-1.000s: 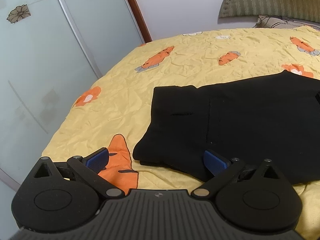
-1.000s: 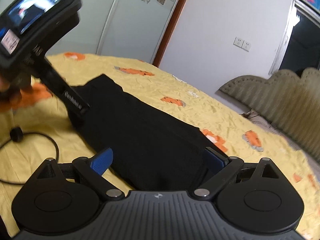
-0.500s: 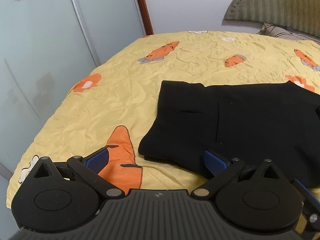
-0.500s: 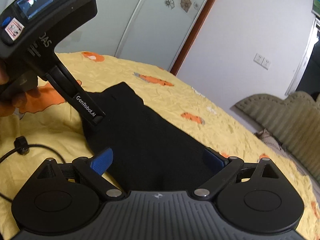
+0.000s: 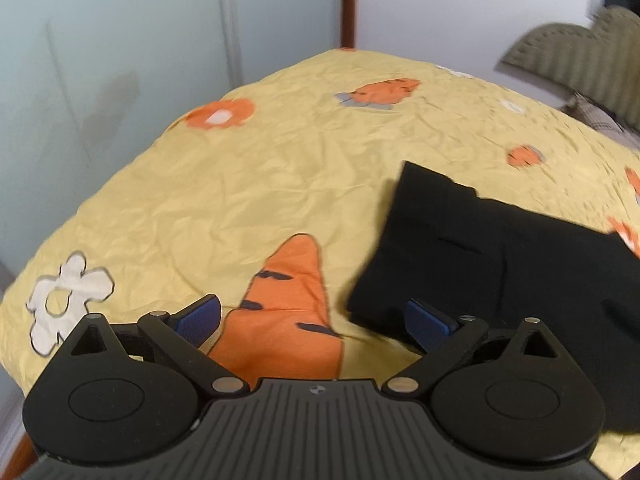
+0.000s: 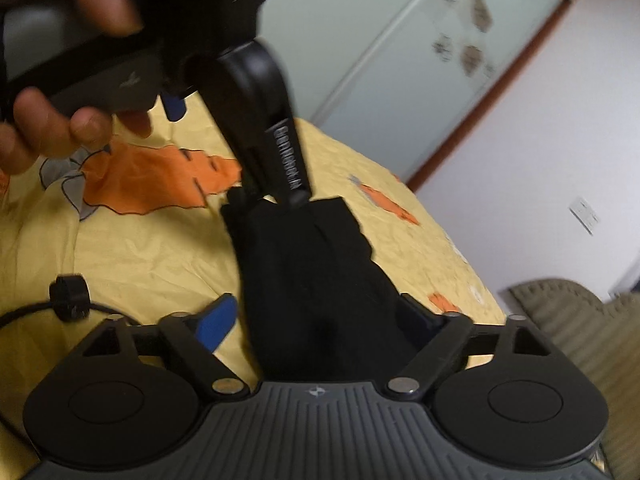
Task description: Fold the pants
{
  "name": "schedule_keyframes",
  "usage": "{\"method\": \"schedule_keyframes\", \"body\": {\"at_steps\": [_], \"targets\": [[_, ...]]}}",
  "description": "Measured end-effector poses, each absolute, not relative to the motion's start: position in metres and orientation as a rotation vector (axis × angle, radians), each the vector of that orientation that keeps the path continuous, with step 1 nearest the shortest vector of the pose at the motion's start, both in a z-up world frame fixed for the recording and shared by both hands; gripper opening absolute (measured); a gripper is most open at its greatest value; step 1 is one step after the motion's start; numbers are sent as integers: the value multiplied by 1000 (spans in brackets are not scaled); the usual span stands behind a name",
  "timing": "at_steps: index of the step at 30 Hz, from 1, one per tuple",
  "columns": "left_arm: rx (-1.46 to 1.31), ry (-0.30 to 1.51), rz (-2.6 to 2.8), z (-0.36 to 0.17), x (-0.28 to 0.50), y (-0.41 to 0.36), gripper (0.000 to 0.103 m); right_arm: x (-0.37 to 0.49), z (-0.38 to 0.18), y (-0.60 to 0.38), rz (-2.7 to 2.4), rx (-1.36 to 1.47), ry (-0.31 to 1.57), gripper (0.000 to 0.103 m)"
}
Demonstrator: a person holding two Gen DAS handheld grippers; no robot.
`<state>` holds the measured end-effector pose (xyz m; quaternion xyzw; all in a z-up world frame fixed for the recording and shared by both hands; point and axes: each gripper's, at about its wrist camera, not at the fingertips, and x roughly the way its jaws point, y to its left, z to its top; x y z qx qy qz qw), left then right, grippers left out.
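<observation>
The black pants [image 5: 500,256] lie folded flat on the yellow carrot-print bedsheet [image 5: 240,200]. My left gripper [image 5: 312,322] is open and empty, held above the sheet at the pants' near left corner. My right gripper [image 6: 316,320] is open and empty, held over the other end of the pants [image 6: 316,264]. In the right wrist view the left gripper's body [image 6: 264,120] and the hand holding it [image 6: 76,128] fill the upper left, above the pants' far end.
A black cable with a round clip [image 6: 70,296] lies on the sheet at the left of the right wrist view. Frosted sliding doors [image 5: 100,60] stand beyond the bed edge. A padded headboard [image 5: 580,52] is at the far right.
Both grippers have stayed open and drawn back from the pants. The left view has swung left, so the pants now sit further right. The left gripper looms closer in the right view.
</observation>
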<state>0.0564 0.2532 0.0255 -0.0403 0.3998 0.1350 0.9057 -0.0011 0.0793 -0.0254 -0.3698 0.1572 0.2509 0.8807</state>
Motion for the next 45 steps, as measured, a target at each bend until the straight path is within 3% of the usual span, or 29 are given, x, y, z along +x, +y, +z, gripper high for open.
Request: {"method": "schedule_keyframes", "body": {"at_steps": [3, 5, 6, 8, 11, 13, 21, 32, 45], "targets": [[-162, 838, 318, 26, 60, 272, 99, 7, -28, 94, 553, -782, 322, 76], [-193, 833, 347, 27, 60, 282, 99, 11, -30, 103, 558, -810, 316, 53], [-203, 830, 357, 28, 59, 285, 100, 14, -32, 107, 555, -827, 312, 49], [-216, 828, 369, 29, 59, 291, 100, 18, -36, 115, 559, -858, 299, 29], [-225, 829, 367, 29, 58, 295, 100, 27, -44, 124, 591, -874, 331, 14], [-226, 829, 360, 29, 58, 294, 100, 33, -47, 128, 596, -873, 340, 11], [-261, 848, 310, 28, 61, 292, 100, 18, -30, 118, 616, -821, 366, 13], [-619, 905, 134, 27, 67, 310, 100, 10, -62, 137, 513, -1037, 286, 37], [-589, 942, 88, 24, 79, 299, 100, 27, -62, 147, 544, -987, 274, 38]]}}
